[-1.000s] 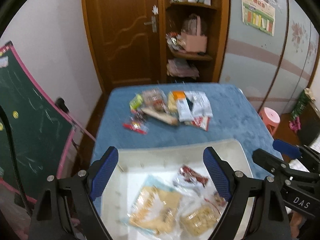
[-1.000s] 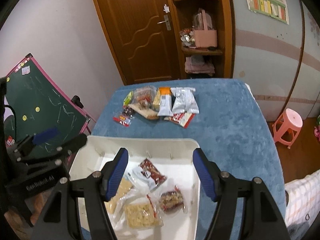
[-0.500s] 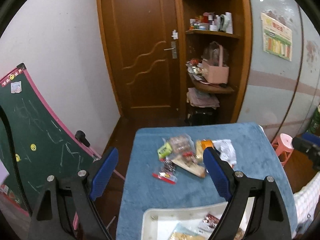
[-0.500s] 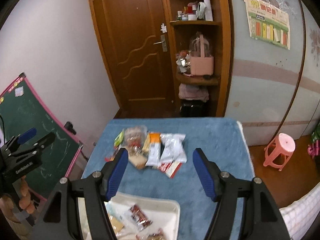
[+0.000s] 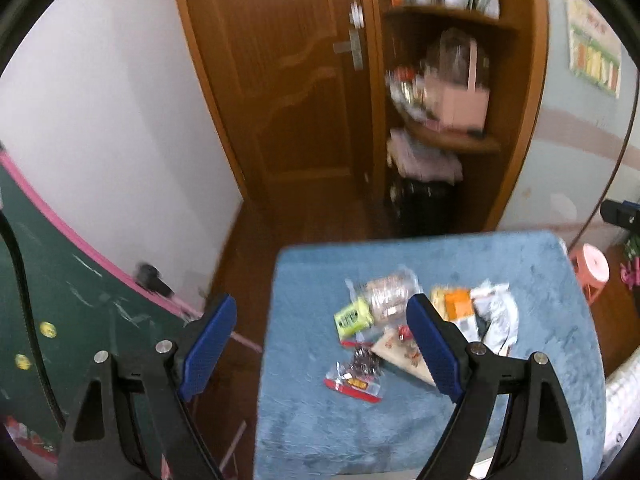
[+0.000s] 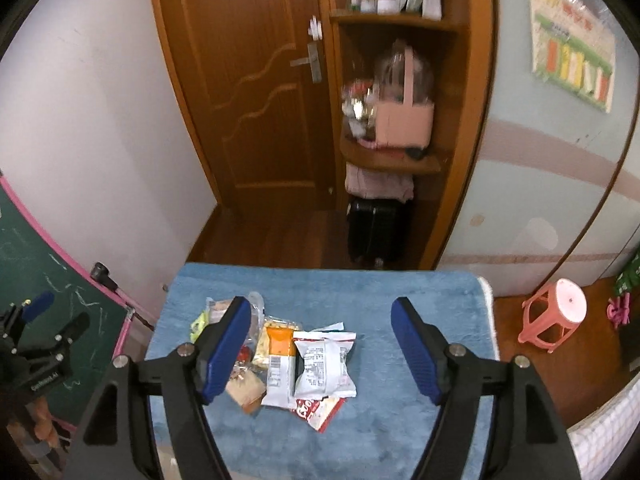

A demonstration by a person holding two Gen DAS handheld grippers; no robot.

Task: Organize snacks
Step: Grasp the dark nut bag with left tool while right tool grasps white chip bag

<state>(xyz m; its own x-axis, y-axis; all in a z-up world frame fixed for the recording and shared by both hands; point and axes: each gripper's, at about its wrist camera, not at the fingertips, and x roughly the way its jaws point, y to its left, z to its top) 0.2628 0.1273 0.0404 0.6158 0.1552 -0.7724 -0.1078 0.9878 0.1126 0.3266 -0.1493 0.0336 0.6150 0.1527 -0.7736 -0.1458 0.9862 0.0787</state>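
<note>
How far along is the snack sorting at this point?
Nothing already done shows in these views: no container is visible. In hand: nothing. The left gripper and right gripper are both open and empty above the table. Left: the whole snack pile, including the silver packet, orange-labelled packet and green packet.

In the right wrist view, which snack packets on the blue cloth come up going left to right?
Green packet → orange-striped packet → white foil packet. The clear bags and the red packet overlap others, so they are left out.
</note>
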